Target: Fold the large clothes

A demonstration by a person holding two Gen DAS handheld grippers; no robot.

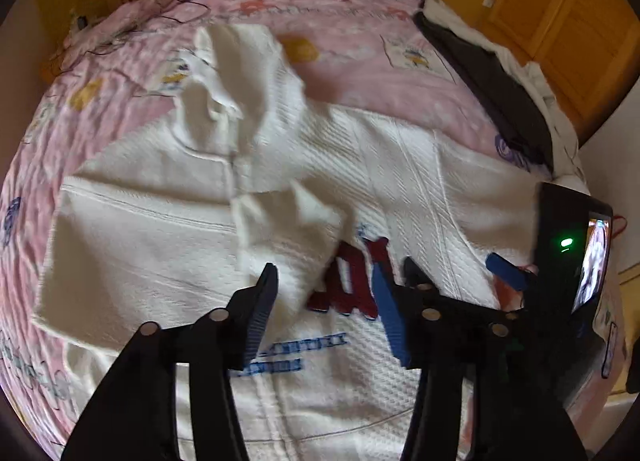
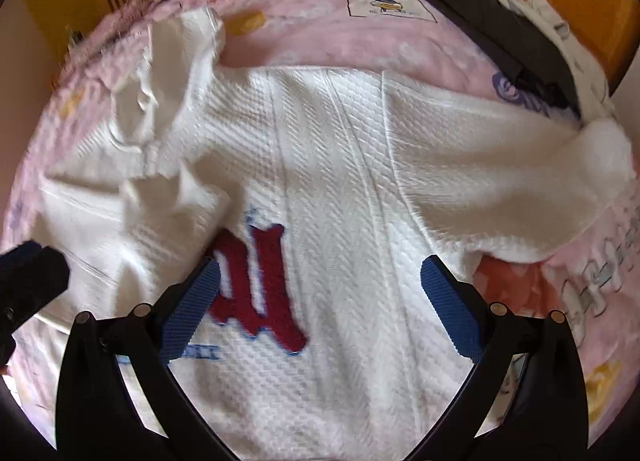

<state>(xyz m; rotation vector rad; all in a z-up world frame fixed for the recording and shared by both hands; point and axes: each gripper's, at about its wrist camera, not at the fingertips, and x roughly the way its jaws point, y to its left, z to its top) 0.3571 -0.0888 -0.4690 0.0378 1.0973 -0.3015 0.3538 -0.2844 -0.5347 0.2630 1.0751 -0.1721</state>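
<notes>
Nearest of all, the left gripper (image 1: 332, 273) hangs over the white waffle-knit sweatshirt (image 1: 400, 165) with its jaws parted and nothing between them; its fingertips point down at the cloth without visibly pressing on it. In the left wrist view, one black ribbed finger (image 1: 262, 301) stands at seven o'clock and the other, faced with a blue pad (image 1: 390, 317), at five o'clock. Between them lie the dark red block letters (image 1: 352, 281) stitched on the garment, with a line of small blue lettering (image 1: 288, 345) just below.

Likewise, the right gripper (image 2: 320, 261) is wide open and empty above the same sweatshirt (image 2: 340, 141), its two blue pads (image 2: 450, 309) framing the red letters (image 2: 256, 285) at the centre of the right wrist view. At nine o'clock in that view part of the left gripper shows as a dark block over the cloth. In the left wrist view the right gripper's black body with a small lit screen (image 1: 592, 257) and a green light sits at three o'clock.

Further out, the sweatshirt lies spread across the pink patterned bedsheet (image 1: 360, 73). One sleeve (image 2: 520, 165) stretches flat towards three o'clock in the right wrist view, while the other side is folded over the body and rumpled towards ten o'clock.

Beyond the garment, at one to two o'clock, a dark grey folded cloth (image 2: 492, 21) lies at the bed's edge beside white fabric (image 2: 548, 17). Orange wooden cabinet doors (image 1: 560, 21) close the far side.
</notes>
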